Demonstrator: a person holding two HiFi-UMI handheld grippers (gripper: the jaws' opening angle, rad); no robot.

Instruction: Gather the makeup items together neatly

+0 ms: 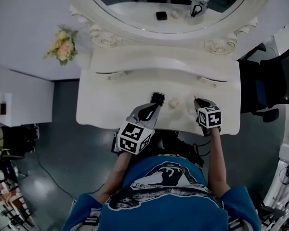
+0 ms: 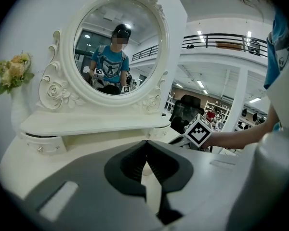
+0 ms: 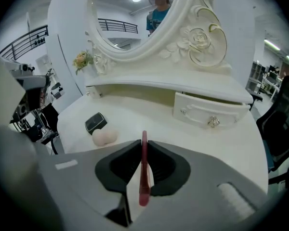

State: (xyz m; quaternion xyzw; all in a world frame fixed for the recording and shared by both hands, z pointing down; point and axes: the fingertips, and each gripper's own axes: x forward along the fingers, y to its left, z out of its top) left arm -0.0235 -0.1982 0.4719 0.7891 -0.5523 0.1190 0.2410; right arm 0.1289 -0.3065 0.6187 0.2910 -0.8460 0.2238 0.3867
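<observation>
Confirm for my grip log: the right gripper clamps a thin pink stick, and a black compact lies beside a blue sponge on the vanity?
The sponge is pale beige, not blue, per the right gripper view. The right gripper clamps the thin pink stick; the black compact lies beside the sponge on the vanity.

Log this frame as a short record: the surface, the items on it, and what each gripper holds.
surface: white vanity table with oval mirror
left gripper: jaws together, nothing between them
right gripper: shut on a thin pink stick
on table: black compact, beige sponge close beside it
other: flowers left of the mirror
</observation>
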